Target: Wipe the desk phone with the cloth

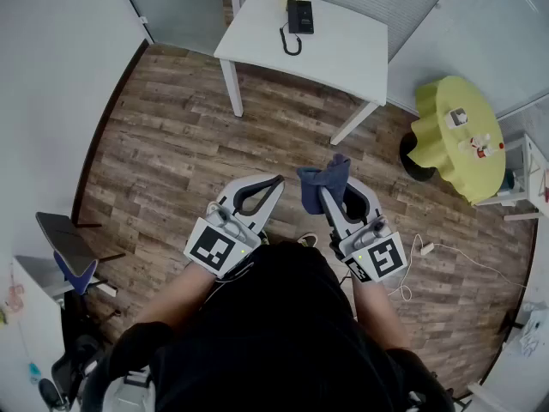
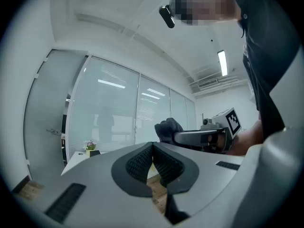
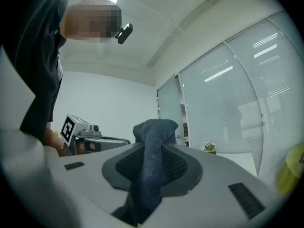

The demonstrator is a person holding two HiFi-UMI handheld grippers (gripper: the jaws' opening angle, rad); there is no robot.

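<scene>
Fingers (image 3: pixel 124 167) of right gripper (image 3: pixel 153 148) tight on bunched, drooping dark-blue cloth (image 3: pixel 154 127), mid-frame; left gripper (image 2: pixel 153 146) pinched tip to tip.

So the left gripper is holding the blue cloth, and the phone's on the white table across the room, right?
Not the left: the right gripper holds the blue cloth, as the right gripper view shows; the left gripper is shut on nothing. The phone is on the white table across the room.
</scene>
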